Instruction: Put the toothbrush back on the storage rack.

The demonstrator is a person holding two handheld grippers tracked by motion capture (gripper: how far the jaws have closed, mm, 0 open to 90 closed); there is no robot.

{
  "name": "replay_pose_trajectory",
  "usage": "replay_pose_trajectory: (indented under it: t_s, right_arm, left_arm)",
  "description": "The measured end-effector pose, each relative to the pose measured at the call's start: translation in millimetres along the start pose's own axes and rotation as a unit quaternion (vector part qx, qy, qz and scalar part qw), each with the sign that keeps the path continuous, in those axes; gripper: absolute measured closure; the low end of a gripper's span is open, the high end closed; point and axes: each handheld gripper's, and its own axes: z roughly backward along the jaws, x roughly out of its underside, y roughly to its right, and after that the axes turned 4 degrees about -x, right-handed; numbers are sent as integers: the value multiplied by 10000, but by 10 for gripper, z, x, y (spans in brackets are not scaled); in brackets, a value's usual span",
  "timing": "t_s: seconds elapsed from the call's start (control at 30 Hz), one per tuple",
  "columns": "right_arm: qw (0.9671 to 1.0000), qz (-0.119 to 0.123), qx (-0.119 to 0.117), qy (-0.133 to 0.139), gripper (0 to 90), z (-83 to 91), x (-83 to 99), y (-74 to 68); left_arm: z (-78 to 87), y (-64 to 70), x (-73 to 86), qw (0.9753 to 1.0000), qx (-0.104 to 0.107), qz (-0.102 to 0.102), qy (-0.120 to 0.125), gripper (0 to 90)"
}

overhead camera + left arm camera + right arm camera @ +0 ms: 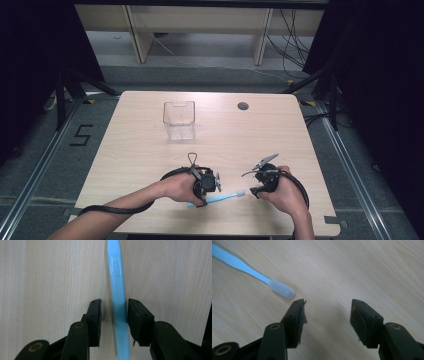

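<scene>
Left gripper [113,315], jaws spread, straddles the handle of the light-blue plastic toothbrush [118,302] lying flat near the tabletop's [150,150] front edge, apparently lined up to pinch it; right gripper [327,312] waits beside the bristles, spread, empty.

Open tabletop, with obstacles only at the near edge and toward the back.

The table [150,150] lies bare across its middle and right. A clear box [178,120] stands upright toward the far left, well apart from both hands, with free room on every side; a small round hole [243,106] sits far right of it. At the near edge a blue toothbrush [220,198] lies flat between the grippers, its handle running between the left gripper's [114,317] spread jaws with a narrow gap each side. The right gripper [327,315] gapes over bare wood, the bristle head just beside its one jaw.
</scene>
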Motion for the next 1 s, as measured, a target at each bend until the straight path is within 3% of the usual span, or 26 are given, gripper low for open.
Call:
replay_pose_trajectory:
  t_s: [0.1, 0.3, 0.43, 0.47, 0.63, 0.7, 0.9, 1.0]
  right_arm:
    - [9999, -144, -74, -57, 461, 2, -2, -20]
    - [10000, 32, -42, 22, 459, -6, -3, -3]
    - [9998, -184, -58, -44, 459, 8, -3, -29]
    - [10000, -38, -39, 4, 459, 10, 0, -13]
    - [10000, 19, -14, 51, 459, 10, 4, 2]
    - [9999, -103, -33, 56, 460, 24, 10, -1]
    - [9998, -118, 36, 167, 462, 57, 23, 23]
    - [9996, -164, 37, 245, 463, 74, 31, 34]
  left_arm:
    - [-1, 1, -9, 10000, -17, -7, 10, 642]
    - [0, 5, -24, 10000, -44, -50, -32, 701]
    - [-5, 39, -35, 9999, -53, -81, -43, 752]
    - [-4, 54, -40, 9999, -73, -104, -58, 767]
    - [0, 69, -46, 9998, -118, -137, -77, 777]
    - [1, 77, -41, 9997, -171, -190, -47, 779]
    - [2, 73, 0, 9997, -138, -148, 111, 781]
    - [27, 64, 30, 9996, -4, -122, 235, 781]
